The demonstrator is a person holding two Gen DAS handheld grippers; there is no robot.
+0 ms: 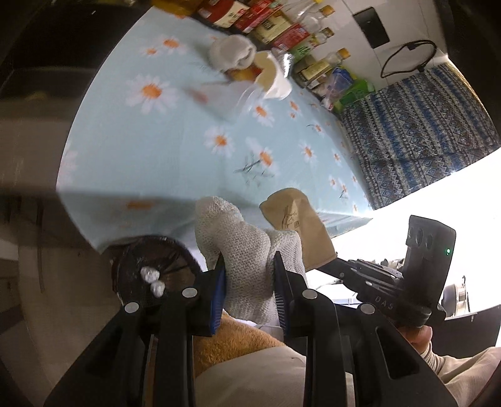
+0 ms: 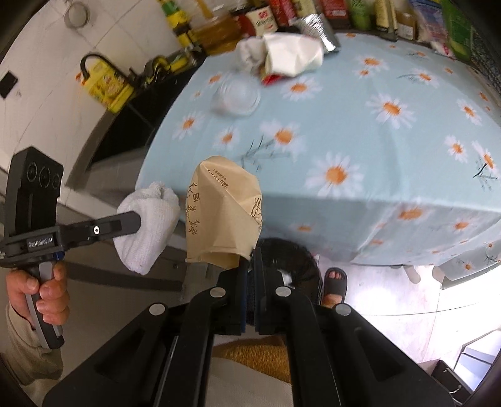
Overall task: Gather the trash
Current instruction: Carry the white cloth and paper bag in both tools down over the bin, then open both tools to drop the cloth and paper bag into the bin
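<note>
My left gripper (image 1: 249, 269) is shut on a crumpled white paper towel (image 1: 247, 247), held off the table's near edge; the towel also shows in the right wrist view (image 2: 147, 225). My right gripper (image 2: 249, 266) is shut on a tan paper bag (image 2: 224, 216), seen too in the left wrist view (image 1: 296, 225). A dark round trash bin (image 1: 150, 275) stands on the floor below the table edge with two white wads inside; its rim shows behind my right fingers (image 2: 288, 256). More trash lies at the table's far side: crumpled white paper (image 2: 291, 54) and a clear plastic lid (image 2: 236, 98).
The table has a light blue daisy cloth (image 2: 360, 125). Bottles, jars and boxes (image 2: 281, 15) line its far edge. A yellow oil can (image 2: 106, 84) stands on a counter to the left. The person's sandalled foot (image 2: 335, 283) is beside the bin. A patterned blue cloth (image 1: 416, 131) lies past the table.
</note>
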